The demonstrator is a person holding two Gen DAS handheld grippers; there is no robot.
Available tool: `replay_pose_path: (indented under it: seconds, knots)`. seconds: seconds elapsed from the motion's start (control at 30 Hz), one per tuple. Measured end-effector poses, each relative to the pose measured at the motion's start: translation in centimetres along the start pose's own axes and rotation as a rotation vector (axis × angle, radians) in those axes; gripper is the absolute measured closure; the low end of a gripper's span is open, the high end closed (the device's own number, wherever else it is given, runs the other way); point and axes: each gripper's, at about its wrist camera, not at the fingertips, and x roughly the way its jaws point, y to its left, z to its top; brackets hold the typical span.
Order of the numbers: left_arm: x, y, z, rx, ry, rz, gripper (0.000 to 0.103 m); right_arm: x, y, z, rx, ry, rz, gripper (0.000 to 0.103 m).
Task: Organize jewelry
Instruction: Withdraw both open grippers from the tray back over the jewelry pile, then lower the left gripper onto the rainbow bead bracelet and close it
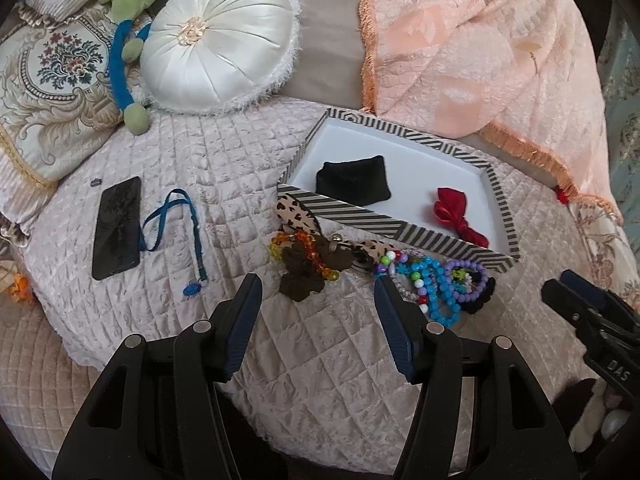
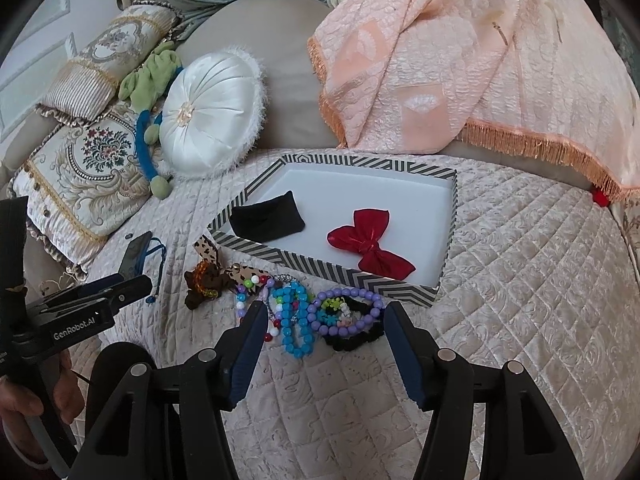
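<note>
Right wrist: tangled, glossy multicoloured bead bracelets (image 2: 308, 316).

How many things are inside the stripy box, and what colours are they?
Black: 1, the black pouch
Red: 1, the red bow
Total: 2 inside the striped box

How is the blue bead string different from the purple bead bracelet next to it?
The blue bead string is turquoise and bunched in folds; the purple bead bracelet is lilac and lies as one open ring. The purple one surrounds small charms; the blue one does not. Both lie on the quilt, outside the striped box.
</note>
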Motion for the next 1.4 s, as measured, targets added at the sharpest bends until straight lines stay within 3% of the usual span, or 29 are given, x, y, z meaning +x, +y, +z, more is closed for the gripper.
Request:
replay_pose_path:
  seconds: [0.33, 1.13, 1.4]
  knots:
    - [-1.6, 0.4, -0.8, 0.041, -0.012, -0.147, 0.035, 0.3, 0.0, -0.4, -0.005, 0.006, 0.015, 0.043]
    - [2.8, 2.6, -1.8, 0.0, 0.108, -0.162, 0.034, 2.8, -1.7, -1.9, 0.02, 0.097, 0.02, 0.043]
    - [4.5, 3.3, -1.4, -0.026, 0.124, -0.15, 0.034, 3.5, -0.3, -1.6, -0.032, 0.079, 0.085, 0.043]
